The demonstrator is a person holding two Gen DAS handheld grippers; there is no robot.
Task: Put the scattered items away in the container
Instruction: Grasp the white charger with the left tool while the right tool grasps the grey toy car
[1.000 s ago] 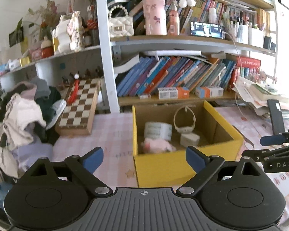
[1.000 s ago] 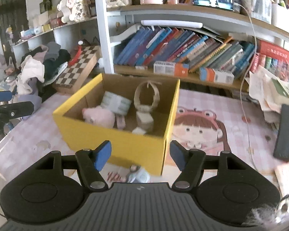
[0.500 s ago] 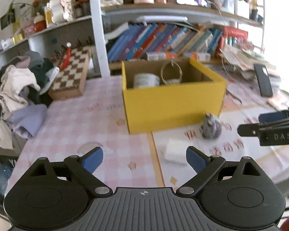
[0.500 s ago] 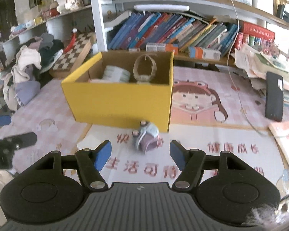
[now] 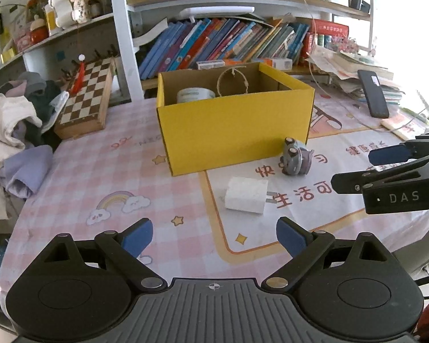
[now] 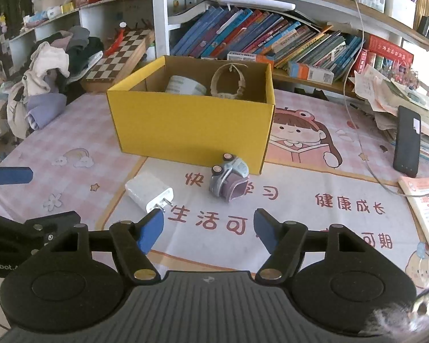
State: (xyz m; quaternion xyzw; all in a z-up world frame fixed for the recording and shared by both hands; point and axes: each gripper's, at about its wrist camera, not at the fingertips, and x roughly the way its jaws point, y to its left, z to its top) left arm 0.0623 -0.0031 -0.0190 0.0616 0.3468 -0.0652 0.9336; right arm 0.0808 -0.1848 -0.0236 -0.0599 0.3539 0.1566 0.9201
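Worktop [image 5: 80, 177] under a pink checked cover with cartoon prints; bookshelf [image 6: 260, 34] along the far edge at 12 o'clock, heap of clothes [image 5: 11, 131] at 9 o'clock, chessboard box [image 5: 85, 97] leaning at about 10 o'clock. Yellow cardboard box [image 5: 234, 131] stands open-topped near the middle of the worktop; a roll of tape [image 6: 186, 85] and a small handled basket [image 6: 228, 81] show inside it. Two items lie loose outside the box: a white plug adapter [image 5: 246, 195] at 6 o'clock of the box, prongs pointing toward 3 o'clock in the left wrist view, and a small toy car [image 6: 228, 178] tipped on its side just beside the box's near right corner, apart from the adapter. Left tongs [image 5: 214, 238] released, nothing between the blue pads, hovering short of the adapter. Right tongs [image 6: 208, 230] likewise released and empty, jaws having just opened a little wider, aimed toward the toy car.
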